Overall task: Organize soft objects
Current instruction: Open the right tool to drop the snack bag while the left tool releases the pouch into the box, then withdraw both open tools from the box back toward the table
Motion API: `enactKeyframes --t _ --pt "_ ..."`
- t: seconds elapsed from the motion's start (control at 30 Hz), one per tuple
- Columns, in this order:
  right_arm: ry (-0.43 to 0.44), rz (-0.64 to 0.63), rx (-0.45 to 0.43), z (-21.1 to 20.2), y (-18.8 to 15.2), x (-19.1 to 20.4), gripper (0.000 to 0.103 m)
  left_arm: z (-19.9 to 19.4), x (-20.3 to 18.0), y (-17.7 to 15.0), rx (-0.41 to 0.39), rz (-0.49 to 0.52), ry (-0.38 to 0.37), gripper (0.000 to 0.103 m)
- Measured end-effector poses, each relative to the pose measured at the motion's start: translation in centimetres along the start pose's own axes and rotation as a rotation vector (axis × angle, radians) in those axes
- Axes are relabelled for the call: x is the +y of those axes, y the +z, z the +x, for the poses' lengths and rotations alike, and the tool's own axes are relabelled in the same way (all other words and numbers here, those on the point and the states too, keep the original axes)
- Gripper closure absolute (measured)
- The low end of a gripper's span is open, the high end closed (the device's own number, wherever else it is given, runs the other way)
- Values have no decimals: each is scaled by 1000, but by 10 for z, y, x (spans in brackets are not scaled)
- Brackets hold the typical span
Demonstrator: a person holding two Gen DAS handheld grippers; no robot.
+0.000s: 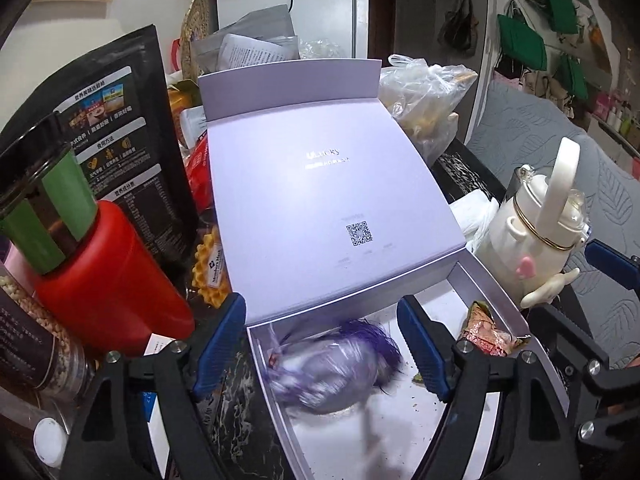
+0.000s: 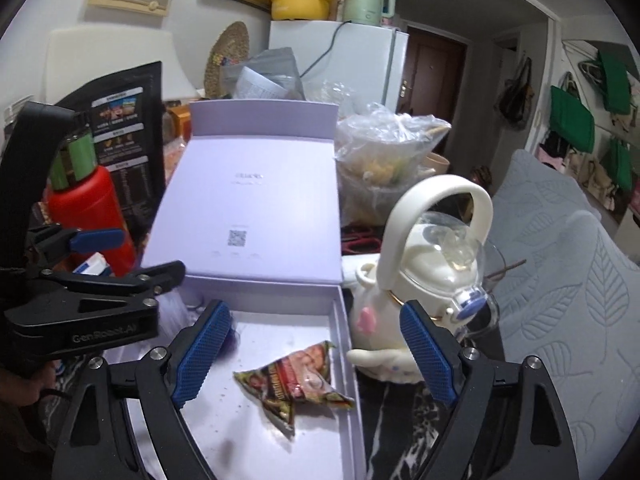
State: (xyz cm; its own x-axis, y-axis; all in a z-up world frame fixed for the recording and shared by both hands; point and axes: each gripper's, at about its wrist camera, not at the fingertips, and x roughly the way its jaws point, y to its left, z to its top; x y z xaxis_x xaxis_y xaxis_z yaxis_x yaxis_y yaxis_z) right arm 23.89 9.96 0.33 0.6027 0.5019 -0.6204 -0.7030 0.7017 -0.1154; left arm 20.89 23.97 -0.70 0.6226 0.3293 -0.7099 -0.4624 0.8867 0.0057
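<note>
An open lilac box (image 1: 486, 284) with its lid (image 1: 316, 184) folded back stands on the dark table. A blurred silver-and-purple soft bag (image 1: 332, 368) is in the box's left part, between the open fingers of my left gripper (image 1: 328, 344), apparently free of them. A crumpled snack packet (image 2: 298, 386) lies on the box floor (image 2: 256, 344); it also shows in the left wrist view (image 1: 486, 330). My right gripper (image 2: 316, 354) is open and empty above the packet. The left gripper's body (image 2: 84, 308) shows in the right wrist view.
A white character kettle (image 2: 428, 280) stands right of the box. A red bottle (image 1: 108, 276), a black pouch (image 1: 120, 120), a waffle pack (image 1: 210, 272) and jars crowd the left. A plastic bag of food (image 2: 384, 156) sits behind. A grey quilt (image 2: 560, 280) lies right.
</note>
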Motion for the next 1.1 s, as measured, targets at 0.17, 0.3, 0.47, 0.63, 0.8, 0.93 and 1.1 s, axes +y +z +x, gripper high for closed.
enactKeyframes --t 0.17,0.3,0.47,0.63,0.8,0.93,1.1 --pt "-8 8 -3 -1 -1 -3 15 -2 0 1 -3 2 3 25" --pt "-10 7 -13 -4 1 -2 15 -5 -1 2 -10 4 5 25" --pt "-10 31 -29 -12 3 -4 15 -17 2 3 -22 -11 1 25" --pt "-13 48 -46 -26 4 -4 15 -33 3 4 -43 -10 6 25" --pt "-20 47 -73 -47 8 -3 15 -59 4 5 -87 -9 1 25" --pt "-29 42 -102 -69 10 -1 15 -81 4 6 -120 -8 -4 25" --pt "-37 45 -133 -96 9 0 15 -108 2 3 -157 1 -11 25"
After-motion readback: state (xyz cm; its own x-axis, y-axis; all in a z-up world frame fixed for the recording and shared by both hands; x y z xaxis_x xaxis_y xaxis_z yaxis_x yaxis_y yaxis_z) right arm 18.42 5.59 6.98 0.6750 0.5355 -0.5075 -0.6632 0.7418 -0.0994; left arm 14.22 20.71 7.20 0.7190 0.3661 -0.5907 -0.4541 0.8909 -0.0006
